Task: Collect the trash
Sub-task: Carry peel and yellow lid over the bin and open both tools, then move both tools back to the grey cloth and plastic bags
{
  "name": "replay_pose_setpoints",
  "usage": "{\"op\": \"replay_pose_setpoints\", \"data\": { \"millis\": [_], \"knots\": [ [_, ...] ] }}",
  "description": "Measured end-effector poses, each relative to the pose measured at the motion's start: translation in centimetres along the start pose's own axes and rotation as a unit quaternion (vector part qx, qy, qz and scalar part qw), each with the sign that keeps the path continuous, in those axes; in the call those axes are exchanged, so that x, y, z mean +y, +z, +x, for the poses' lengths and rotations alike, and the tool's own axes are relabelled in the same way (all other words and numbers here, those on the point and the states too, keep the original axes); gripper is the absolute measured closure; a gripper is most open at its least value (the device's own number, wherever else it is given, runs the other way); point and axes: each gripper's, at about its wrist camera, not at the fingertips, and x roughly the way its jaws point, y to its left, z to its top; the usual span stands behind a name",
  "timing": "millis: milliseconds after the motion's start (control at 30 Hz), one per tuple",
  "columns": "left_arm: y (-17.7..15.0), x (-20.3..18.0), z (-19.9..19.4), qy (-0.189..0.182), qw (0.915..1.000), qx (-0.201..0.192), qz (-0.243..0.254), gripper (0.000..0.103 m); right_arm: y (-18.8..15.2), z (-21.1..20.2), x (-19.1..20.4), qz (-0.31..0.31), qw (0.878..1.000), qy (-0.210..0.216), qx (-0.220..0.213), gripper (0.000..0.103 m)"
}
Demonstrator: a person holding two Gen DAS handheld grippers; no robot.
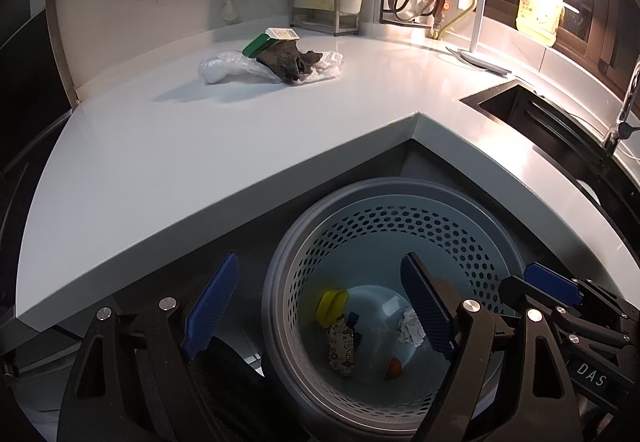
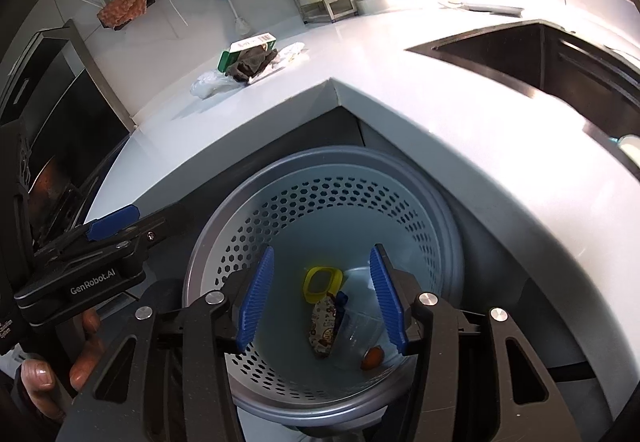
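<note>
A grey perforated trash bin (image 1: 280,242) (image 2: 208,242) stands on the floor in the counter's inner corner. Inside lie a yellow lid (image 1: 330,306) (image 2: 320,282), a printed snack wrapper (image 1: 344,350) (image 2: 324,326), crumpled paper (image 1: 412,328), a clear cup (image 2: 356,330) and a small orange-brown piece (image 2: 374,356). My left gripper (image 1: 320,258) hangs open over the bin with nothing between its pads. Beside it, my right gripper (image 2: 322,249) is also open and empty above the bin. On the counter remain a clear plastic bag (image 1: 224,68) (image 2: 208,84), a dark brown crumpled piece (image 1: 288,60) (image 2: 250,66) and a green-and-white box (image 1: 268,38) (image 2: 248,50).
A dark sink (image 1: 516,102) (image 2: 520,50) is sunk into the counter at the right. A metal rack (image 1: 320,6), hanging pans and a soap jug (image 1: 538,8) line the back wall. A person's hand (image 2: 40,374) holds the left gripper's handle. A dark appliance (image 2: 60,114) stands at the left.
</note>
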Motion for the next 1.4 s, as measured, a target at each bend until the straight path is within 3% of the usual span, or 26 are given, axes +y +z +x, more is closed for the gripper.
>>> {"op": "replay_pose_setpoints", "data": {
  "millis": [500,800,867,1167,1400],
  "knots": [
    [2.8,3.6,-2.8,0.012,0.9988,-0.042,-0.020,0.018,3.3,-2.8,3.5,-0.025,0.999,-0.010,-0.040,0.047],
    [4.6,5.3,-2.8,0.035,0.9974,-0.050,-0.040,0.018,4.3,-3.0,3.3,-0.020,0.998,0.006,-0.054,0.045],
    [5.2,5.6,-2.9,0.042,0.9968,-0.054,-0.042,0.014,4.9,-3.0,3.1,-0.019,0.998,0.013,-0.062,0.045],
    [8.9,8.1,-2.7,0.071,0.9919,-0.086,-0.061,0.007,9.9,-0.4,4.8,-0.056,0.995,0.032,-0.075,0.042],
    [11.7,9.9,-0.4,0.086,0.9900,-0.088,-0.070,0.007,14.6,3.6,7.4,-0.094,0.992,0.040,-0.070,0.041]
  ]
}}
